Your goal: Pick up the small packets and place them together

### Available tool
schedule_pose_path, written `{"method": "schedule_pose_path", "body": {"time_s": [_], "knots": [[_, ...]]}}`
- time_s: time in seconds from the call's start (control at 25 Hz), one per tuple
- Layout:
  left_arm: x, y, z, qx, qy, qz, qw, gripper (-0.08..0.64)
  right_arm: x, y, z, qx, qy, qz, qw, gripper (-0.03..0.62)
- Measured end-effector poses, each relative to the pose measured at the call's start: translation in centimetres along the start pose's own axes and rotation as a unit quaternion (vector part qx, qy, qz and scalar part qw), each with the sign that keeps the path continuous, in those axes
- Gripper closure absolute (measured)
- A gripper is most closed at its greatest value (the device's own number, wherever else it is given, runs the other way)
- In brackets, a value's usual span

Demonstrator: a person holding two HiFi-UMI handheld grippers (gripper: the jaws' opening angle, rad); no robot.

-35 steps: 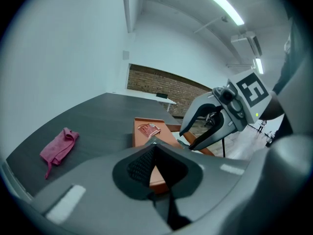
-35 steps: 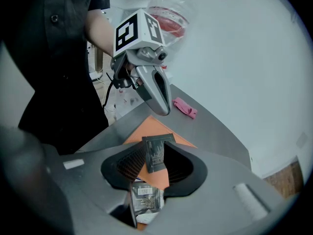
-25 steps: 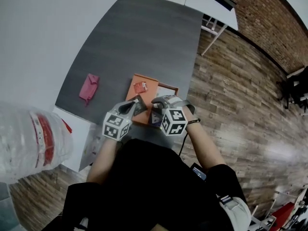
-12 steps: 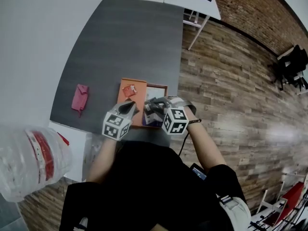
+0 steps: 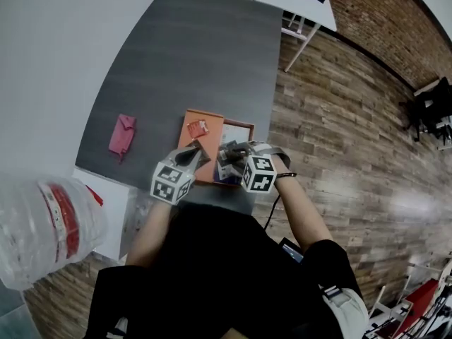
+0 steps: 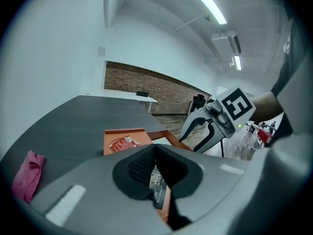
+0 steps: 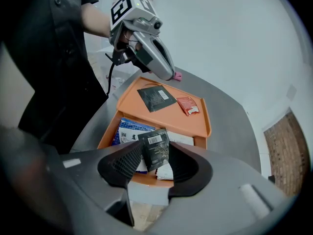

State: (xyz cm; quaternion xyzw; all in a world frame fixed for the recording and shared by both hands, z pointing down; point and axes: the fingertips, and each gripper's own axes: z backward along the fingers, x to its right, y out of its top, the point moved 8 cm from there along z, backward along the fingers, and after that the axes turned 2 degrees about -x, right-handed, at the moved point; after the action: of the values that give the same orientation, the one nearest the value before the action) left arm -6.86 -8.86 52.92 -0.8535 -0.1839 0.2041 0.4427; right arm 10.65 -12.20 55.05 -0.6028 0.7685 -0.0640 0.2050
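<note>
The right gripper [image 7: 156,145] hangs tip-down over the open box [image 7: 105,135] at the near edge of the grey table [image 5: 183,55]. Its jaws have just been opening and now stand apart, with a black barcoded packet [image 7: 155,153] upright between the pads; the pads do not appear to press it. Jaws and packet cover much of the box, so only a blue-and-white packet [image 7: 126,130] and parts of white packets [image 7: 182,139] show inside. The left gripper [image 6: 155,147] is held low over the orange tray [image 7: 171,119] beside the box, its jaws closed tip to tip. The right gripper view shows a dark packet [image 7: 155,98] lying flat on the tray beneath that gripper, with a red packet [image 7: 188,105] just beside it. In the left gripper view a dark printed strip [image 6: 156,182] shows in the gap behind the tips; whether the pads pinch it or it is the packet lying below cannot be told. In the head view both sets of tips are too small to read. A pink cloth [image 5: 121,134] lies well apart on the table. A clear water bottle [image 5: 42,224] is cut off at the left edge of the head view.
</note>
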Motion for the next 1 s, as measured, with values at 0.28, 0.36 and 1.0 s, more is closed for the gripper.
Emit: {"method": "schedule_pose_path", "body": {"time_s": [0.28,0.36,1.0], "knots": [[-0.1,-0.7,0.2,-0.002,0.000,0.015,0.9999,0.560,0.4,0.1,-0.9,-0.002,0.014,0.017,1.000,0.408],[-0.2,-1.0,0.4,-0.001,0.003,0.024,0.9997,0.560,0.7,0.0,-1.4,-0.007,0.024,0.017,1.000,0.400],[-2.3,-3.0,2.3,-0.005,0.058,0.089,0.9943,0.560,3.1,-1.3,-6.8,-0.080,0.129,0.051,0.987,0.266]]}}
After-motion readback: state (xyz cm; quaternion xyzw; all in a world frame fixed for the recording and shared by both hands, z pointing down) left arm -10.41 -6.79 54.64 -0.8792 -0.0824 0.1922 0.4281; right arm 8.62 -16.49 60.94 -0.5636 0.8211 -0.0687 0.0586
